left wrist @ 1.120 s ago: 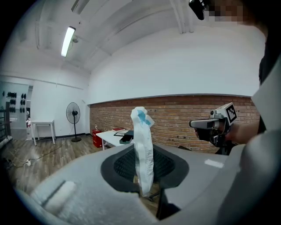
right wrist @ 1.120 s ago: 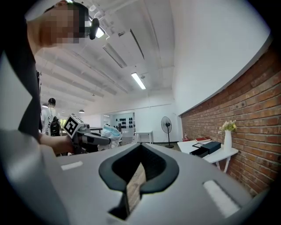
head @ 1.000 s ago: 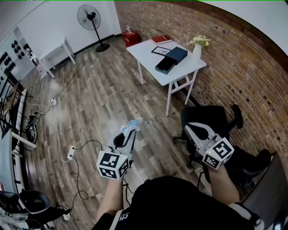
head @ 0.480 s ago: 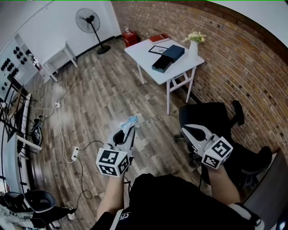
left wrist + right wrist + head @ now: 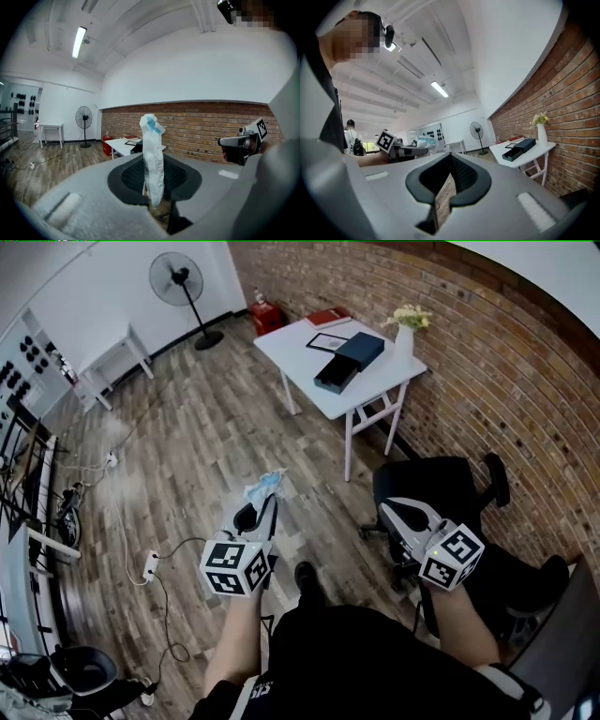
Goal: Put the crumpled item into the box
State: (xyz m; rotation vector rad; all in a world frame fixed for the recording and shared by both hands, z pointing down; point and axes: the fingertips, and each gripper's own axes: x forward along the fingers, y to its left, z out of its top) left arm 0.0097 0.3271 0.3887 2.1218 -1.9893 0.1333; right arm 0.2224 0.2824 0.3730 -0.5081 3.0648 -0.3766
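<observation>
Your left claw (image 5: 266, 506) clamps the crumpled white-and-blue item (image 5: 265, 486); your right claw (image 5: 391, 510) is together. Open wooden floor (image 5: 202, 442) runs to the white worktop (image 5: 295, 341) edge, where the dark blue box (image 5: 349, 362) sits.

- The counter (image 5: 375, 381) stands far ahead on the right, beside the brick wall (image 5: 487, 362)
- On it the box (image 5: 349, 360) lies near the middle, a frame (image 5: 326, 341) just behind it, a book (image 5: 328, 318) at the far end, a vase (image 5: 406, 345) at the wall-side edge
- An office chair (image 5: 429, 486) stands before the counter, beside the wall
- A fan (image 5: 178, 282) stands on the floor (image 5: 206, 437) far behind, left of the counter; a small table (image 5: 108, 360) stands further left
- The left gripper (image 5: 261, 510) is left of the right gripper (image 5: 392, 510), well short of the counter, with the crumpled item (image 5: 265, 486) between its fingers (image 5: 79, 192)
- A power strip (image 5: 148, 563) lies on the floor left of that gripper
</observation>
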